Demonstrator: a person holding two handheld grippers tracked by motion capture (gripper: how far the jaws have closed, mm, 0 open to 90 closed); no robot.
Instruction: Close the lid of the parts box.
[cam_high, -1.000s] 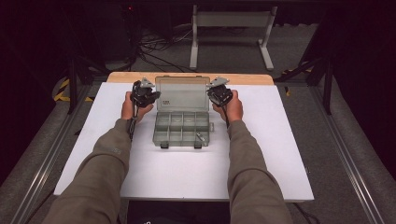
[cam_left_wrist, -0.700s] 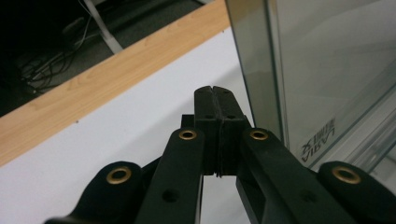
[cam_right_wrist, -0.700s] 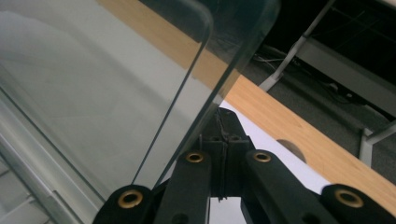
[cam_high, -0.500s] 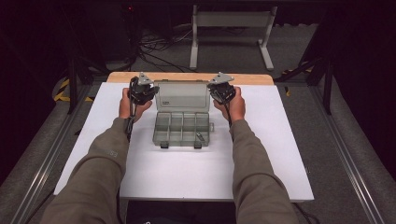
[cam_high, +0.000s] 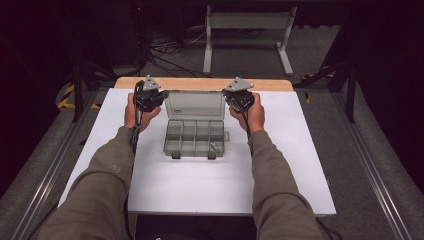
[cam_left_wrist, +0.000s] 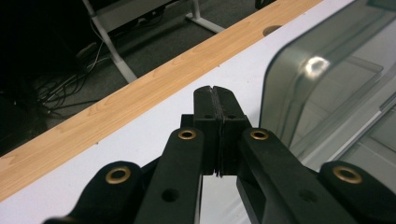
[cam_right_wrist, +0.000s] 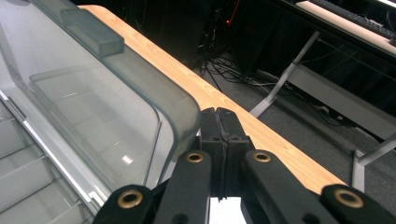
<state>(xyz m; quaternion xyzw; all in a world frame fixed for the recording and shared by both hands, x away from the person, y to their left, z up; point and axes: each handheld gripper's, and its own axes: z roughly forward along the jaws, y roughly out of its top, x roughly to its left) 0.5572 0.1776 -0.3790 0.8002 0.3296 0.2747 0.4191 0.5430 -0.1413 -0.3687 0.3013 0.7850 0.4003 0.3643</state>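
A clear grey compartment box (cam_high: 194, 138) lies open mid-table, its lid (cam_high: 195, 105) raised at the far side. My left gripper (cam_high: 152, 95) is by the lid's left corner and my right gripper (cam_high: 235, 96) by its right corner. In the left gripper view the left gripper (cam_left_wrist: 215, 91) is shut with nothing between its jaws, and the lid (cam_left_wrist: 327, 84) stands just to its right. In the right gripper view the right gripper (cam_right_wrist: 218, 112) is shut and empty too. There the lid's (cam_right_wrist: 93, 93) rounded corner overlaps its left jaw; whether they touch I cannot tell.
The white table top (cam_high: 200, 185) ends in a wooden strip (cam_high: 200, 83) at the far edge. A small metal part (cam_high: 215, 146) lies in one front compartment. Beyond the table stand a metal frame (cam_high: 247, 30) and cables on the floor.
Both hands have lifted slightly beside the lid. The lid's far edge shows lower in the high view than a second ago, so the lid looks tipped more toward the person.
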